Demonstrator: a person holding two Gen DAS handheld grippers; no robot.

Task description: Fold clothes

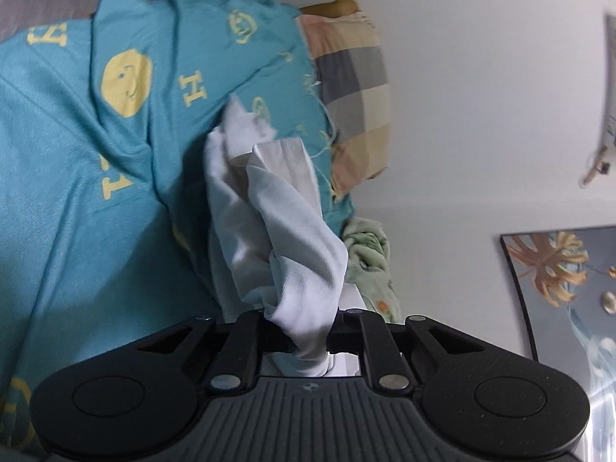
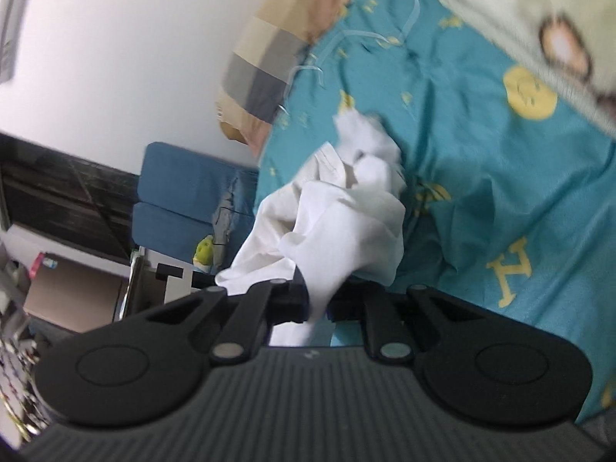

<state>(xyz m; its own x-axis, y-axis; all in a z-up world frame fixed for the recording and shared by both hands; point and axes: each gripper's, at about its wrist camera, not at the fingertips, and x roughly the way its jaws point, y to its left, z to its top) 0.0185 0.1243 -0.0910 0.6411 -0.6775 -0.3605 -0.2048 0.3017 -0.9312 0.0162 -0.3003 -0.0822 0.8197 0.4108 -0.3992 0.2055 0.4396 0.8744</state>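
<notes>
A white garment (image 1: pixel 277 215) hangs bunched and twisted above a teal bedsheet (image 1: pixel 77 154) printed with yellow letters and smiley faces. My left gripper (image 1: pixel 310 337) is shut on one bunch of its cloth, which runs up and away from the jaws. In the right wrist view the same white garment (image 2: pixel 346 211) is crumpled over the teal bedsheet (image 2: pixel 500 192), and my right gripper (image 2: pixel 317 304) is shut on another part of it. Both views are tilted sideways. The fingertips are hidden by the cloth.
A checked pillow (image 1: pixel 354 88) lies at the head of the bed against a white wall (image 1: pixel 481 96). A pale green blanket (image 2: pixel 519 11) covers one side of the bed. A blue upholstered seat (image 2: pixel 184 200) and a cardboard box (image 2: pixel 73 296) stand beside the bed.
</notes>
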